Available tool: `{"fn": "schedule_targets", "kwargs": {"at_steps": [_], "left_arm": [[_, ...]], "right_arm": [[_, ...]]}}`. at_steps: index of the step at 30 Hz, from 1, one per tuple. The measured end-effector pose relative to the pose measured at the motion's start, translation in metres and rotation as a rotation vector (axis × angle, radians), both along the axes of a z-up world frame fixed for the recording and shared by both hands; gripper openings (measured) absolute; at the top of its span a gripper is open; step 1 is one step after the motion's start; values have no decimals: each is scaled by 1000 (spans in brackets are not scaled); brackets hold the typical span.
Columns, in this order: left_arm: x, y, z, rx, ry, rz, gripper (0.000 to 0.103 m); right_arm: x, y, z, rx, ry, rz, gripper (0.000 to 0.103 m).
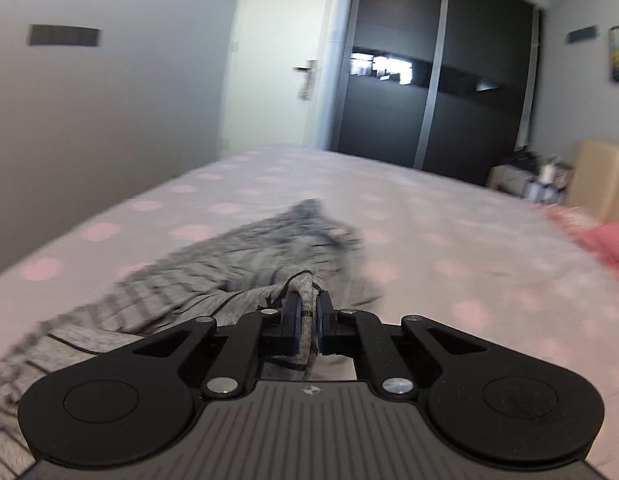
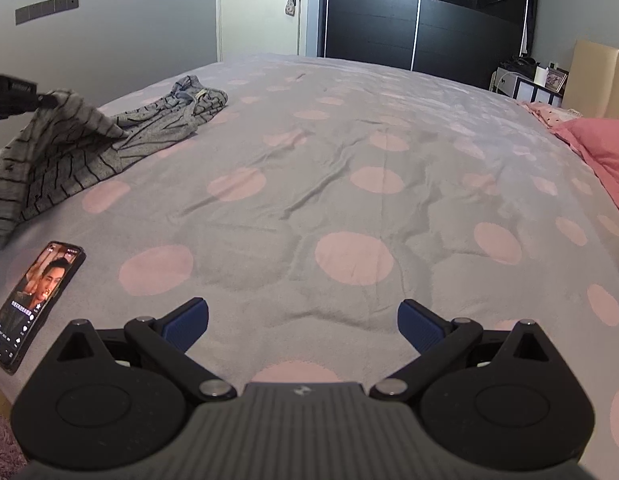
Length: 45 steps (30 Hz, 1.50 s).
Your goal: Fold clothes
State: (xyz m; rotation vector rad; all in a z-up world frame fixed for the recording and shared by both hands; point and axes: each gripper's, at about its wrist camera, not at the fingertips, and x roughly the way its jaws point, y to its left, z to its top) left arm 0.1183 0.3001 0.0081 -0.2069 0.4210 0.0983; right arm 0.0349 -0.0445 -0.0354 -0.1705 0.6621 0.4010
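A grey garment with thin dark stripes (image 1: pixel 237 256) lies crumpled on the bed. My left gripper (image 1: pixel 308 304) is shut on a bunched fold of it, and the cloth hangs down between the blue pads. From the right wrist view the same garment (image 2: pixel 89 136) shows at the far left, one edge lifted off the bed by the left gripper (image 2: pixel 41 98). My right gripper (image 2: pixel 303 320) hovers low over the bedspread near the front edge, jaws wide open with nothing between them, well to the right of the garment.
The bed (image 2: pixel 349 160) has a grey cover with pink dots. A phone (image 2: pixel 33 304) with a lit screen lies near the front left edge. Pink pillows (image 2: pixel 597 140) sit at the right. A dark wardrobe (image 2: pixel 421 12), a door and a nightstand (image 2: pixel 525 80) stand behind.
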Motion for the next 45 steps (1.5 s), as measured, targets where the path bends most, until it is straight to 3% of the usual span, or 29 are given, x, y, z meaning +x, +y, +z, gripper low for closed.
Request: {"fn": "schedule_targets", "kwargs": {"at_steps": [4, 9, 12, 18, 24, 27, 29, 30, 34, 39, 45], "left_arm": [[-1, -51, 30, -74, -66, -173, 5], [-15, -133, 63, -110, -112, -416, 5], [-27, -186, 66, -131, -73, -552, 5], [-56, -253, 42, -160, 106, -739, 5], [-80, -267, 9, -123, 265, -774, 10], [-90, -265, 8, -80, 279, -748, 26], [-93, -260, 11, -59, 280, -719, 46], [-94, -255, 12, -54, 277, -709, 48], [-94, -235, 19, -30, 270, -658, 51], [-75, -203, 21, 67, 296, -518, 51], [-31, -185, -15, 202, 400, -421, 51]], "right_arm": [[-4, -10, 10, 28, -28, -20, 102], [-10, -29, 23, 41, -81, -77, 102], [-9, -48, 31, 10, -118, -152, 102], [-7, -111, 55, -40, -163, -319, 102], [-16, -163, 58, -8, -152, -423, 102], [-21, -171, 56, 13, -135, -410, 102], [-23, -173, 55, 41, -119, -384, 102], [-24, -172, 55, 60, -110, -373, 102], [-26, -166, 57, 90, -81, -314, 102], [-20, -160, 67, 164, -22, -242, 102], [1, -150, 84, 299, 88, -142, 102]]}}
